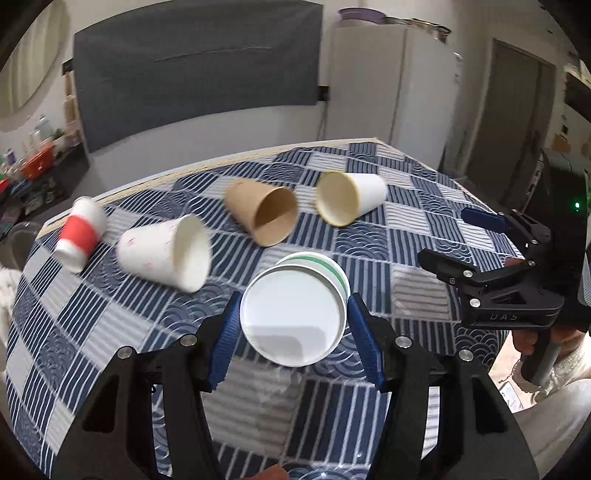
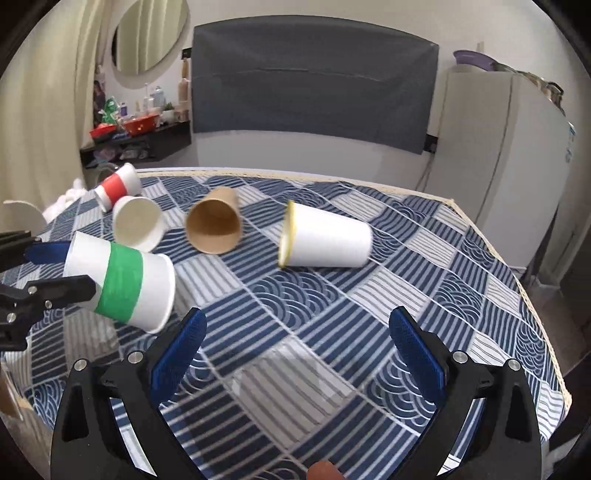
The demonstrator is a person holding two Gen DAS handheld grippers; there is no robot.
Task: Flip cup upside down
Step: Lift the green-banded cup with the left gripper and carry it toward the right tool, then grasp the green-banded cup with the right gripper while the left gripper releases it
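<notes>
Left gripper (image 1: pixel 293 325) clamping green-striped cup (image 2: pixel 122 282), holding it sideways above table (image 2: pixel 424 295). Right gripper (image 2: pixel 295 347) hovering with jaws spread, gripping nothing.

A lived-in home: a white fridge (image 2: pixel 517 147), a round wall mirror (image 2: pixel 147 33), a cluttered shelf (image 2: pixel 136 140) and a patterned cloth-covered bench (image 2: pixel 332 332).

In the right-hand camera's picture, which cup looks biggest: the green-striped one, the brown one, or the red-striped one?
1. Green-striped cup, nearest the camera, which makes it look larger.
2. Brown cup.
3. Red-striped cup, farthest away.
</notes>
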